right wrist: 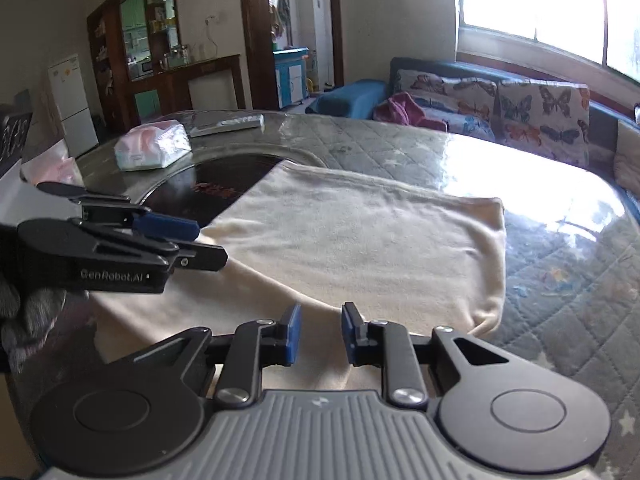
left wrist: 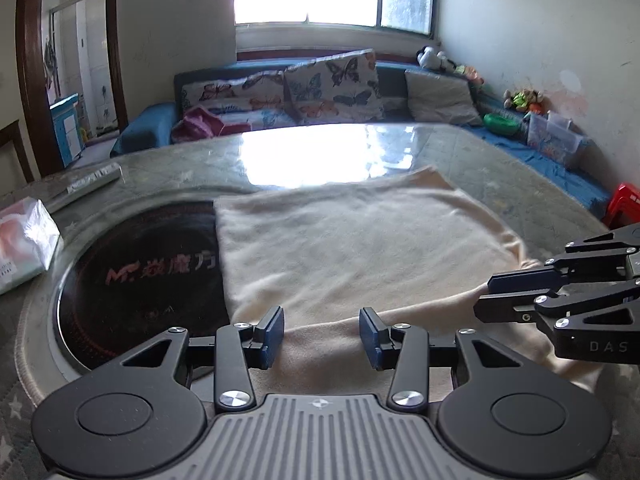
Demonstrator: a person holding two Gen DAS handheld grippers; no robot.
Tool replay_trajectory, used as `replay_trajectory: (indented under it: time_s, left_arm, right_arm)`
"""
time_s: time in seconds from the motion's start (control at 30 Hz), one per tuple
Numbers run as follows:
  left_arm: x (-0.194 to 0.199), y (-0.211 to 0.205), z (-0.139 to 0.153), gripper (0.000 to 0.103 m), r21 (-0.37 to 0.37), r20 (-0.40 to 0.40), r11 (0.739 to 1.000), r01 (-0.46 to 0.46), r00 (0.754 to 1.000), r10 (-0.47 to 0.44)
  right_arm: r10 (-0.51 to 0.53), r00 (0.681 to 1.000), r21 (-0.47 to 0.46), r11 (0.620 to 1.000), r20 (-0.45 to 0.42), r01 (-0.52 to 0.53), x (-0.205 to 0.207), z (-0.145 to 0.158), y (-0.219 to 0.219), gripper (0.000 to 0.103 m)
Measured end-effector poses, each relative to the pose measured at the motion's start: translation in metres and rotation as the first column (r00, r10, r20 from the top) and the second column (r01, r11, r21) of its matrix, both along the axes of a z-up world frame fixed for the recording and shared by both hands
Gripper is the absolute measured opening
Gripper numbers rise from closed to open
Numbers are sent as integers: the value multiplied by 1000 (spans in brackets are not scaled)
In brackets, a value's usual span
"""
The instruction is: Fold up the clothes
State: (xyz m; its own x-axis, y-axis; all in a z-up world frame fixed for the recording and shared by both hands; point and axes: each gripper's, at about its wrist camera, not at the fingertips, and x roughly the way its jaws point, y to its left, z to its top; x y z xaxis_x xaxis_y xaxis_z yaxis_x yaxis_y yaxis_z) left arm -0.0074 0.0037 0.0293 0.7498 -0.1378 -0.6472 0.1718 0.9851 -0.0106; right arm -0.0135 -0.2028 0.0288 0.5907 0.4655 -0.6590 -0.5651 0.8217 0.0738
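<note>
A cream garment (left wrist: 352, 248) lies folded flat across the tabletop (right wrist: 400, 140), its near edge draped over the tabletop's near edge, where the left tool (left wrist: 322, 334) and right tool (right wrist: 320, 334) hover with jaws apart, holding nothing.

cloth (left wrist: 352, 248): cream, soft, matt | table (left wrist: 320, 148): glossy glass | tongs (left wrist: 322, 334): matt black plastic
</note>
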Motion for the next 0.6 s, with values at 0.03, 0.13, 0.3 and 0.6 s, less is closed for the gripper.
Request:
replay_trajectory:
  time_s: [0.03, 0.13, 0.3, 0.6]
  left_arm:
    - [1, -1, -2, 45, 8, -5, 1000, 0, 1000, 0]
    - [-3, -1, -2, 46, 14, -2, 1000, 13, 1000, -13]
    - [-26, 1, 8, 47, 12, 23, 997, 71, 997, -71]
    - [-89, -3, 18, 49, 49, 43, 970, 239, 970, -241]
  right_arm:
    - [5, 1000, -12, 1000, -8, -5, 2, -3, 1, 22]
    - [23, 1000, -42, 999, 13, -22, -7, -3, 1, 22]
    - [58, 998, -58, 997, 26, -56, -28, 0, -7, 29]
    - [70, 997, -108, 992, 41, -66, -54, -3, -20, 33]
